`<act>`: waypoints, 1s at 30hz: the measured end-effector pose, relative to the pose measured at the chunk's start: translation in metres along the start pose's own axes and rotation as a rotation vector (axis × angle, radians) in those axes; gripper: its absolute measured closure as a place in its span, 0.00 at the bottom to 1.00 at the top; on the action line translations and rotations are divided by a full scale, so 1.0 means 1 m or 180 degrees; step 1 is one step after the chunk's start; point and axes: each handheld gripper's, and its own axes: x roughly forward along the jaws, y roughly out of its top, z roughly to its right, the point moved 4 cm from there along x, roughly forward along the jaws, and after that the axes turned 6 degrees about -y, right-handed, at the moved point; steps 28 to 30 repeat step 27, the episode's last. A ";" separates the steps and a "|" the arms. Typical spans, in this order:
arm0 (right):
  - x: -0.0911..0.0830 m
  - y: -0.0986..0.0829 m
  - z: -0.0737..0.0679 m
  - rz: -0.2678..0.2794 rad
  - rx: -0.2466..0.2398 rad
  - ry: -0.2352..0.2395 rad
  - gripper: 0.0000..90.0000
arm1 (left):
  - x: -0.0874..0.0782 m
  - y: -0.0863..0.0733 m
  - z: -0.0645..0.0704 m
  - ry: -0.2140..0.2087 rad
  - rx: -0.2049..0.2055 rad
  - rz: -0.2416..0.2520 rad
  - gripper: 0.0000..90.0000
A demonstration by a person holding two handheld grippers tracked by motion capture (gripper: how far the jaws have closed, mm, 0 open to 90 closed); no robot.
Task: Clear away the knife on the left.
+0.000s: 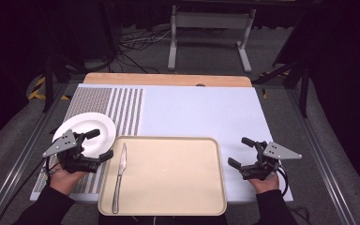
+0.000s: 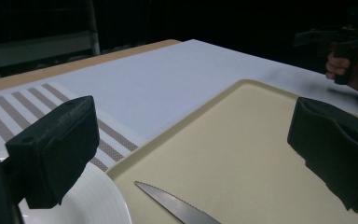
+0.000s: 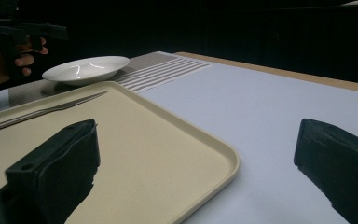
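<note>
A beige tray (image 1: pixel 168 173) lies at the front middle of the table, with a metal knife (image 1: pixel 120 176) along its left side, blade pointing away. A white plate (image 1: pixel 86 132) rests on the striped mat to the tray's left. My left gripper (image 1: pixel 98 144) hovers open over the plate's near edge, jaws wide apart and empty. In the left gripper view the knife tip (image 2: pixel 175 207), the plate rim (image 2: pixel 98 200) and the tray (image 2: pixel 242 154) show between the jaws. My right gripper (image 1: pixel 241 151) stands open just right of the tray, holding nothing; its view shows the tray corner (image 3: pixel 186 154), knife (image 3: pixel 46 112) and plate (image 3: pixel 86 69).
A pale blue sheet (image 1: pixel 201 110) covers the table, with a striped placemat (image 1: pixel 117 105) on the left and a wooden edge (image 1: pixel 168 79) at the back. Metal rails run along both sides. A stand (image 1: pixel 211 28) and cables lie on the floor beyond.
</note>
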 end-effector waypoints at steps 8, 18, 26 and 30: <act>-0.001 0.001 0.001 0.0022 -0.0005 -0.0015 0.01 | -0.008 -0.004 0.000 0.0008 0.0004 0.0114 0.03; -0.003 0.001 0.001 0.0044 -0.0019 -0.0036 0.01 | -0.008 -0.007 -0.002 0.0016 0.0001 0.0102 0.03; -0.003 0.002 0.000 0.0047 -0.0027 -0.0035 0.01 | -0.009 -0.008 0.000 -0.0005 -0.0024 0.0111 0.03; -0.003 0.002 0.000 0.0047 -0.0029 -0.0034 0.01 | -0.009 -0.008 -0.001 -0.0003 0.0023 0.0111 0.03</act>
